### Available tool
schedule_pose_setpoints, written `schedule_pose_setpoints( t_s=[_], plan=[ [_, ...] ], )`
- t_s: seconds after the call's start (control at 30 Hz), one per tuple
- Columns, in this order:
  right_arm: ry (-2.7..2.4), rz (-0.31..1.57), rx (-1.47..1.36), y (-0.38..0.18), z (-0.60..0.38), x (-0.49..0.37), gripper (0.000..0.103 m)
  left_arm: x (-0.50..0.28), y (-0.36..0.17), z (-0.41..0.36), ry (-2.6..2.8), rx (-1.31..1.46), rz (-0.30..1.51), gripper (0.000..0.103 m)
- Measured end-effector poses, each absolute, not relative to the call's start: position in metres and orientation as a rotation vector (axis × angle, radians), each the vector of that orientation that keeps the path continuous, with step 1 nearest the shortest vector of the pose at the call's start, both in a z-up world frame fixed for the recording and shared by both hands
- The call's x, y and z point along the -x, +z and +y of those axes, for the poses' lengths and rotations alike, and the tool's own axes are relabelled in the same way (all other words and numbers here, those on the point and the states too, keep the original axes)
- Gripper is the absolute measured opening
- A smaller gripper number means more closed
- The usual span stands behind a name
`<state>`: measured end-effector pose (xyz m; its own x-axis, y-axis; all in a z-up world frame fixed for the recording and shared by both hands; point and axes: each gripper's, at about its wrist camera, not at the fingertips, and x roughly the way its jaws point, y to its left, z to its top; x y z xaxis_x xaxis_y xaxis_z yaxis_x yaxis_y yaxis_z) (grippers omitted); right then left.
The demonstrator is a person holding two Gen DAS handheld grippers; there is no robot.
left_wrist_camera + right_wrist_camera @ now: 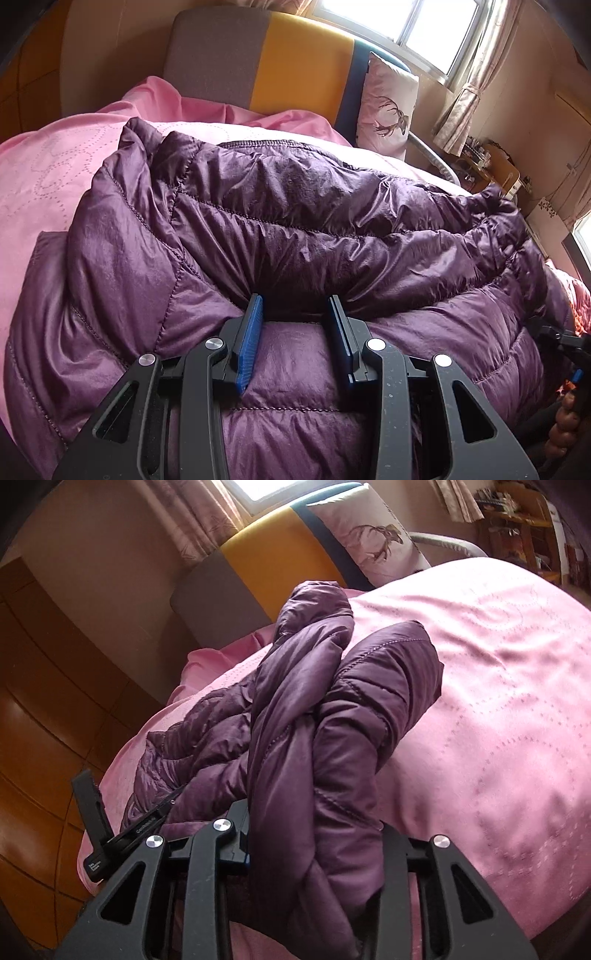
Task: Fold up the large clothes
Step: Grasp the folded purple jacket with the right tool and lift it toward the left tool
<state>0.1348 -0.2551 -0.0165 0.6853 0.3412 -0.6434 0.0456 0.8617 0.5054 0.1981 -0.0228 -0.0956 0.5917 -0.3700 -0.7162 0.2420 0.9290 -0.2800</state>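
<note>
The left gripper (295,317) is pointing downward, its 2 blue-padded fingers (248,350) standing partly apart and pressing into the purple jacket (295,229), a puffed ridge of fabric bulging between them. The right gripper (314,834) is angling downward, its jaws clamping a bunched fold of the jacket.

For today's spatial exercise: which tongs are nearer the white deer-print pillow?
Cannot tell. Both the left tongs and the right tongs grip the purple quilted jacket, well short of the pillow.
</note>
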Motion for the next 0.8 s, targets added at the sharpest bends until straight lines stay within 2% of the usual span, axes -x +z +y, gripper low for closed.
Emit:
schedule_pose_setpoints(
  t_s=[0.23,0.8],
  plan=[
    [0.312,0.781,-0.388,0.021,-0.178,-0.149,0.031,-0.202,-0.099,-0.015,-0.384,0.207,0.879,0.035],
    [0.403,0.842,-0.271,0.017,-0.074,-0.180,0.029,-0.208,-0.103,-0.003,-0.458,0.260,0.887,0.035]
  ],
)
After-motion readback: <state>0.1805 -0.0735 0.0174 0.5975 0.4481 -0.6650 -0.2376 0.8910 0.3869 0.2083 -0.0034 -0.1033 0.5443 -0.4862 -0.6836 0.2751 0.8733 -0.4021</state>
